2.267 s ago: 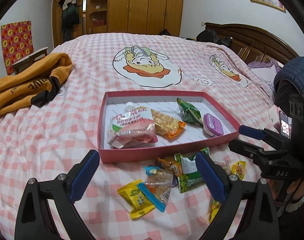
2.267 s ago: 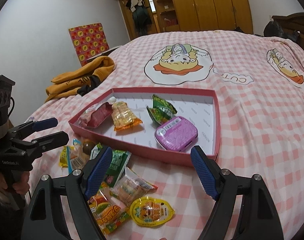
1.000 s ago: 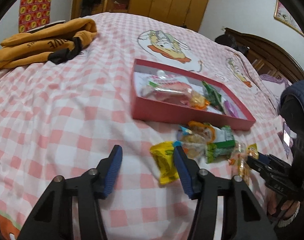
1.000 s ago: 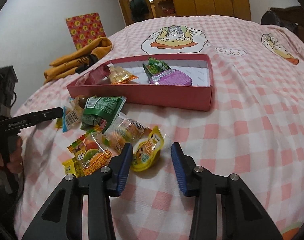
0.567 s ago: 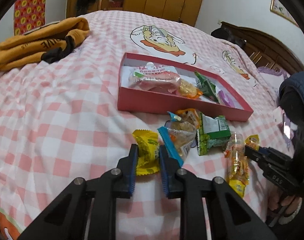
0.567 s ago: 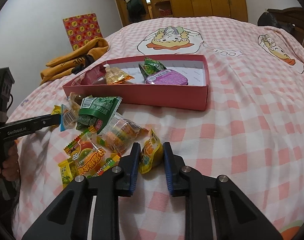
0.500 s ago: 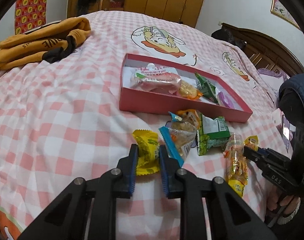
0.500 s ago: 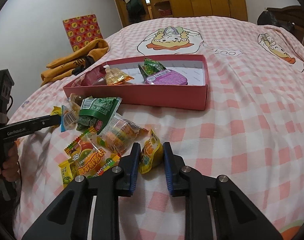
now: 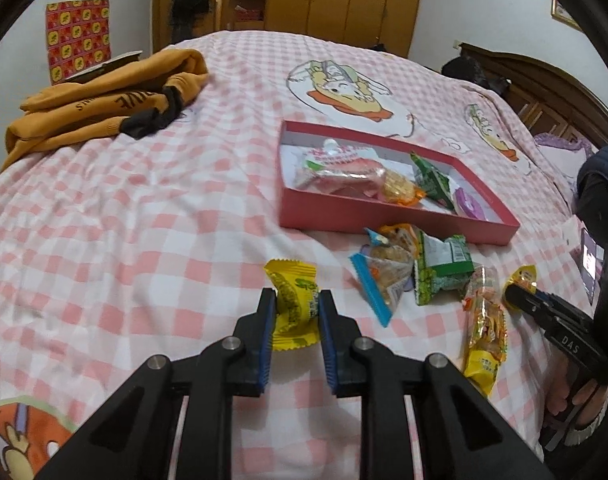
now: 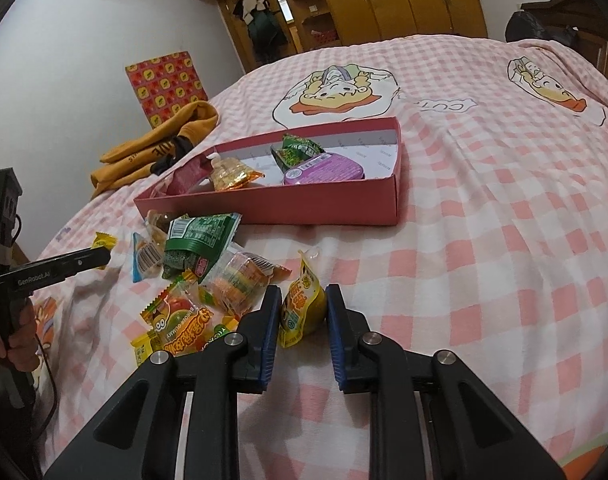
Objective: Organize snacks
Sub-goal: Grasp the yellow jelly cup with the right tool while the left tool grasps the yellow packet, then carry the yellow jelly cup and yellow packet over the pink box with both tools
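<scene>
Both hand-held grippers are closed on a snack at once, which suits a task of clearing loose packets off the pink-and-white checked bedspread [image 9: 144, 216]: the left gripper [image 9: 294, 312] has its blue-padded fingers pressed against the two long sides of a small yellow crinkled candy wrapper [image 9: 294, 304], and the right gripper [image 10: 302, 314] pinches a yellow plastic jelly cup with a printed foil lid [image 10: 302, 306], tipped up on its edge between the pads. Each packet is taken by its sides, probably because a flat wrapper lying on soft bedding offers no other edge for two fingers to bite. Just ahead sits the shallow red cardboard box with a white inside [image 10: 264, 204], already holding a pink-and-white pouch [image 9: 335, 172], an orange clear-fronted packet [image 10: 232, 172], a small green packet [image 10: 298, 148] and a purple oval tin [image 10: 323, 170]; its low walls make it an easy target from above. Between the grippers and the box lies the remaining pile: a large green bag [image 10: 200, 240], a blue-edged clear packet [image 9: 379, 280], a clear packet of striped sweets [image 10: 240, 280] and a long orange-and-yellow gummy packet [image 10: 184, 324], overlapping one another. An orange folded sweatshirt [image 9: 108, 100] lies well apart and plays no part. Judging by this, both held pieces are bound for the box.
</scene>
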Action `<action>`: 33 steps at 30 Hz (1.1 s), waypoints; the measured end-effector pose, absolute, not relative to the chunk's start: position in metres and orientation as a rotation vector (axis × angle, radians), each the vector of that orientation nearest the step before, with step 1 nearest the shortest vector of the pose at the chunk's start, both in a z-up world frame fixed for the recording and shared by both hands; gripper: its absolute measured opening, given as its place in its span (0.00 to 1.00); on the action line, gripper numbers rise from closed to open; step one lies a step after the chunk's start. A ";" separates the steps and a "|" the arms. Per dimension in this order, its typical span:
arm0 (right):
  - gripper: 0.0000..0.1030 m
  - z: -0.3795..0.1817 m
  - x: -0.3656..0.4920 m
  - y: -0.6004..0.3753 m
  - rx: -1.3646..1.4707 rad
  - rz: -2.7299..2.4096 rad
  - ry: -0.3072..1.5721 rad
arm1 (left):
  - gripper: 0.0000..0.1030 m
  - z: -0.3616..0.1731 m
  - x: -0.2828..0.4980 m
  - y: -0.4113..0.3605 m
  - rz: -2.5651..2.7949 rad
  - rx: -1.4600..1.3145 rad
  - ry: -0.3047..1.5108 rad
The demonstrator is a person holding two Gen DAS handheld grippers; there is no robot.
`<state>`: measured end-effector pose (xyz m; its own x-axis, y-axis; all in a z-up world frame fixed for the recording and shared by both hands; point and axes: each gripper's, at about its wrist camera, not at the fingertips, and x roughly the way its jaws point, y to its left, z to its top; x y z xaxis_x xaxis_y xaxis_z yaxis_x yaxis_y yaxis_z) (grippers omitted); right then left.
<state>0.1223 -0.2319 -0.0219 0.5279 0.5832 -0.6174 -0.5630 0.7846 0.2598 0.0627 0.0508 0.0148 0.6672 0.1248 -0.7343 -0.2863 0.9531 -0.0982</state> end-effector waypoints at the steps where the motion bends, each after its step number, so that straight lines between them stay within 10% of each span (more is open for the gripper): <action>1: 0.23 -0.021 0.122 -0.232 0.032 0.684 0.747 | 0.21 0.016 0.062 0.052 0.237 -0.215 0.806; 33: 0.23 0.009 0.123 -0.236 0.069 0.724 0.673 | 0.21 0.051 0.067 0.047 0.222 -0.172 0.705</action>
